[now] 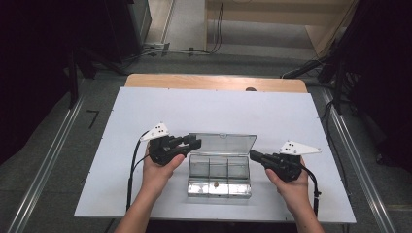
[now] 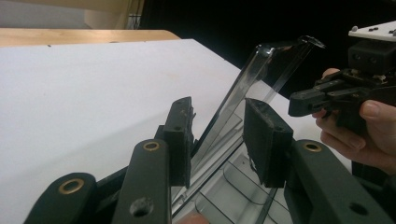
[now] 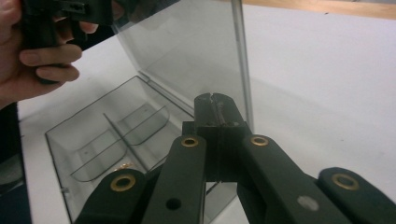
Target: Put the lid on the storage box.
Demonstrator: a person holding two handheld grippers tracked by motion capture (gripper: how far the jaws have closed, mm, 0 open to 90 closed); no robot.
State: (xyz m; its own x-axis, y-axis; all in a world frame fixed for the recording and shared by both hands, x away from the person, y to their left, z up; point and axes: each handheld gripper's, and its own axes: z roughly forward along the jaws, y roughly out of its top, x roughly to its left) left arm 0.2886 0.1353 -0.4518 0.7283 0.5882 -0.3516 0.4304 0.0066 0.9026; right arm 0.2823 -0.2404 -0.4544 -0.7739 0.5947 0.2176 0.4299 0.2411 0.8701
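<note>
While the clear plastic box (image 1: 219, 175) sits near our edge of the white table (image 1: 145, 107), we hold its lid (image 1: 223, 143) up and open. Going left to right: our left gripper (image 1: 195, 141) reaches the lid's left end. In the left gripper view the lid edge (image 2: 243, 88) stands between the two pads (image 2: 266, 140), with a visible gap on each side, so we call those jaws parted around the lid rather than clamped on it. Probably they are there to steady the lid and stop it dropping shut.

Middle: the box shows three rear compartments, see-through dividers (image 3: 140, 126), and a front strip with a small brownish item (image 1: 214, 184) in it; we cannot tell what it is.

Right: our right gripper (image 1: 252, 155) has its jaws pressed together, nothing between them, tip just beside the lid's right edge (image 3: 243, 70). Contact cannot be told from the right gripper view. Closed jaws suit a push or prop on the lid, not a grasp.

Around: bare table, wooden strip (image 1: 214, 82) at the far edge, cables (image 1: 165, 51) on the floor beyond, dark equipment at both sides. Nothing lies in the way on the table; the upright lid itself blocks reach from behind, and both grippers crowd the box ends.
</note>
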